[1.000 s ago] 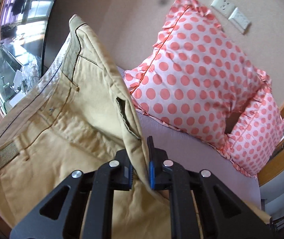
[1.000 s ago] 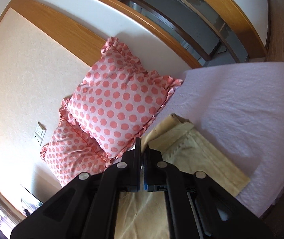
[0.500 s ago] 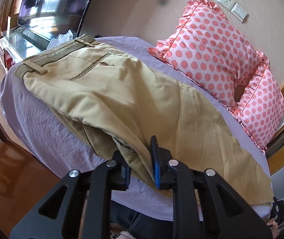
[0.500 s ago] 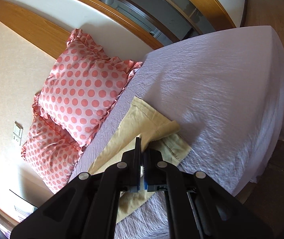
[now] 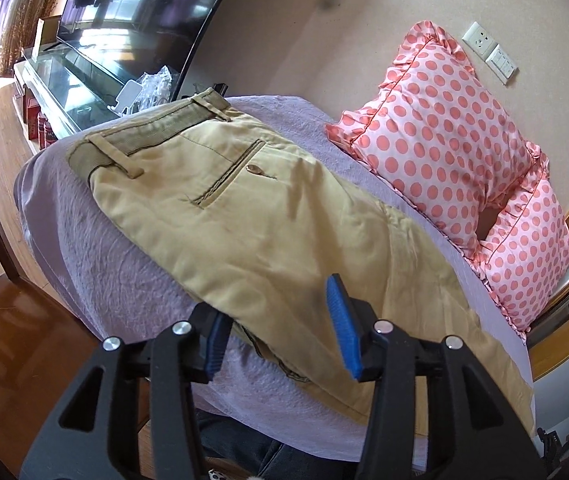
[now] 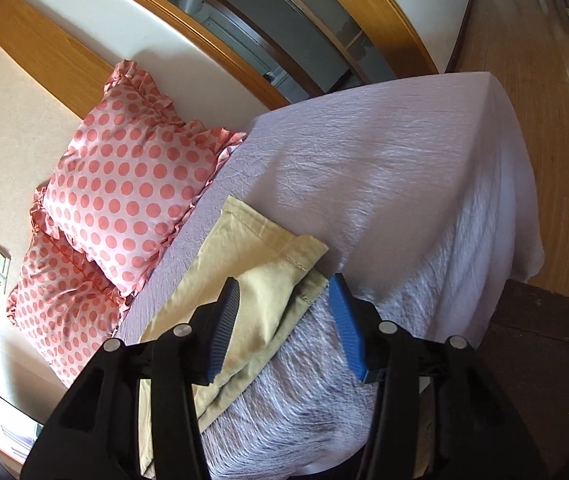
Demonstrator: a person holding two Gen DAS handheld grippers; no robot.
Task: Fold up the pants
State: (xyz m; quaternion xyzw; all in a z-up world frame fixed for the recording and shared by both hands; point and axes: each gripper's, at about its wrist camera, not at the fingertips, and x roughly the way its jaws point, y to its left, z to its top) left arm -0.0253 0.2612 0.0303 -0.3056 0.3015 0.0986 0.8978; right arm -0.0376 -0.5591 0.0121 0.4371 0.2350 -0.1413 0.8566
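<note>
Tan pants (image 5: pixel 244 216) lie flat along the near edge of a bed with a lilac sheet (image 5: pixel 84 248), folded lengthwise, back pocket up, waistband at the far left. My left gripper (image 5: pixel 280 320) is open, its jaws apart over the near edge of the seat area, holding nothing. In the right wrist view the leg cuffs (image 6: pixel 268 248) lie stacked on the sheet (image 6: pixel 384 184). My right gripper (image 6: pixel 286 308) is open just above the cuffs' near corner, holding nothing.
Two pink polka-dot pillows (image 5: pixel 444 128) lean against the wall behind the pants; they also show in the right wrist view (image 6: pixel 132 184). A TV and glass cabinet (image 5: pixel 84 52) stand beyond the waistband end. Wooden floor (image 6: pixel 556 100) lies past the bed's right edge.
Both grippers carried the pants down onto the bed, then opened and let go. The pants now lie flat where they hung lifted a second ago.
</note>
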